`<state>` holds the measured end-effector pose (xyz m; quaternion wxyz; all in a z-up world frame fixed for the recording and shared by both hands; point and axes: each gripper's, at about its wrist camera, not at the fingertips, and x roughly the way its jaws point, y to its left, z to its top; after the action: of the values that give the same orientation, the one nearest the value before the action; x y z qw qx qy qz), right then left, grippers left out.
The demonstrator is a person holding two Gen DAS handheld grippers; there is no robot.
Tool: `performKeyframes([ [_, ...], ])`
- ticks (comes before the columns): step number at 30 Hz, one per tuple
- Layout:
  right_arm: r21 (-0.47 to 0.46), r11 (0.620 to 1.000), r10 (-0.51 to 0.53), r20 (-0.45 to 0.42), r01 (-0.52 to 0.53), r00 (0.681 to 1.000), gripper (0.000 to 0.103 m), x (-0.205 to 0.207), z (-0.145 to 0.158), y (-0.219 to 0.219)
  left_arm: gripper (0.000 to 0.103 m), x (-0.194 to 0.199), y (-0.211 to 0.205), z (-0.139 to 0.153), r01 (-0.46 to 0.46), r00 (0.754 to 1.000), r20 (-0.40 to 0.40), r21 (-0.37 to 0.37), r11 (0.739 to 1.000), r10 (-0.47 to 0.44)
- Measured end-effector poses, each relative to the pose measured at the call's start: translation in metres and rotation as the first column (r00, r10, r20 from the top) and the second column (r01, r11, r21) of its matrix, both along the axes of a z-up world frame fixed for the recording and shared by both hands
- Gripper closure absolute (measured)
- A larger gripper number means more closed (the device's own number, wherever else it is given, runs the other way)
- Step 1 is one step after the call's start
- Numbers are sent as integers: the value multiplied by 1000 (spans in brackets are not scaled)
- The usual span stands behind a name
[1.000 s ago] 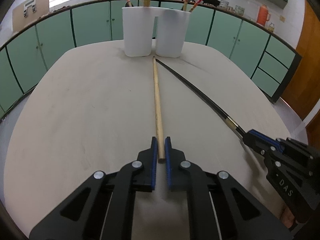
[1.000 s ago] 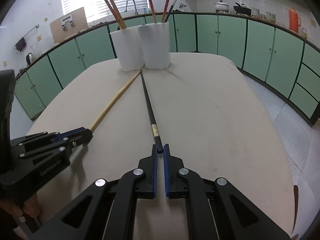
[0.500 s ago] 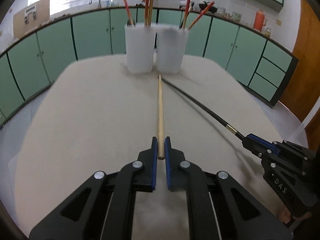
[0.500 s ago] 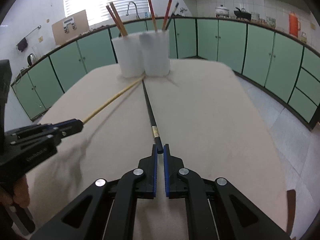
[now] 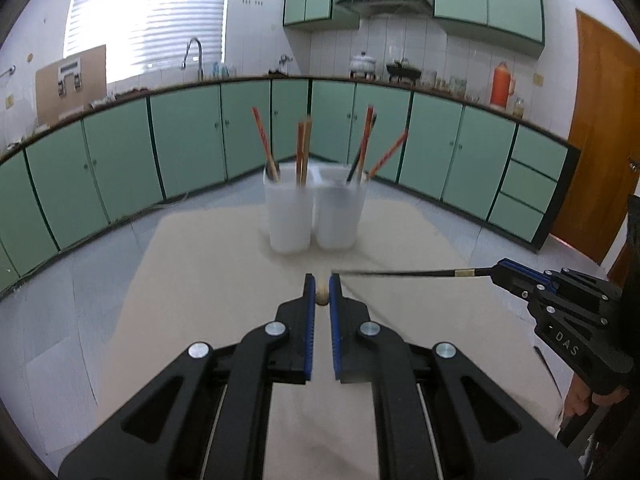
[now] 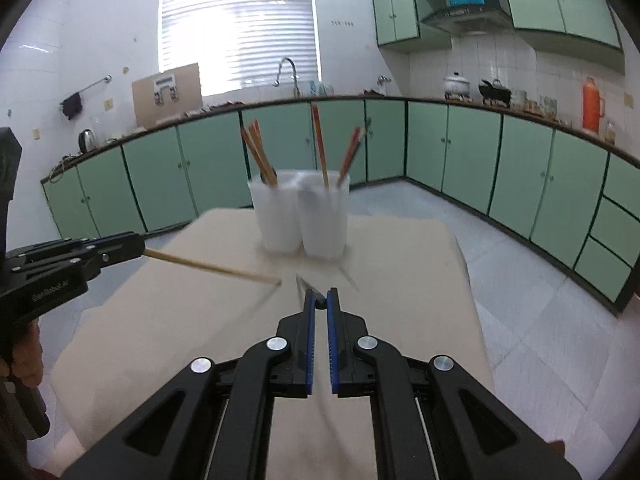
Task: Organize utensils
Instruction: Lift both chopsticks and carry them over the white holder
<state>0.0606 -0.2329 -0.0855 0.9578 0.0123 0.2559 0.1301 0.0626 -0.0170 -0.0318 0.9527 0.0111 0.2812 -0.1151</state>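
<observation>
jaws clamped on wooden chopstick [image 5: 321,298], black chopstick [image 5: 400,273]

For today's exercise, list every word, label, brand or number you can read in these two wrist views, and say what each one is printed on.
"DAS": on the side of the right gripper, seen from the left wrist view.
"GenRobot.ai", small and only roughly legible: on the side of the left gripper, seen from the right wrist view.
Print on the cardboard box on the counter: too blurred to read.
White cups, chopsticks, cabinets: no text visible.
</observation>
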Motion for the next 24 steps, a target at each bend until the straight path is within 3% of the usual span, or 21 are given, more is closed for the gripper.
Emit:
performKeyframes([
  [9,8,997,74,24,-75,997,97,21,42,4,97,5,0,36,22,997,79,-2,1000,-22],
  [21,-1,987,161,50,-161,986,98,38,83,16,97,23,4,60,20,990,139,-19,1000,-17],
  [22,-4,986,167,53,-167,985,103,39,85,16,97,25,5,63,18,989,146,-22,1000,-15],
  [24,-14,983,181,65,-181,981,103,40,94,17,97,29,8,71,16,987,162,-30,999,-11],
])
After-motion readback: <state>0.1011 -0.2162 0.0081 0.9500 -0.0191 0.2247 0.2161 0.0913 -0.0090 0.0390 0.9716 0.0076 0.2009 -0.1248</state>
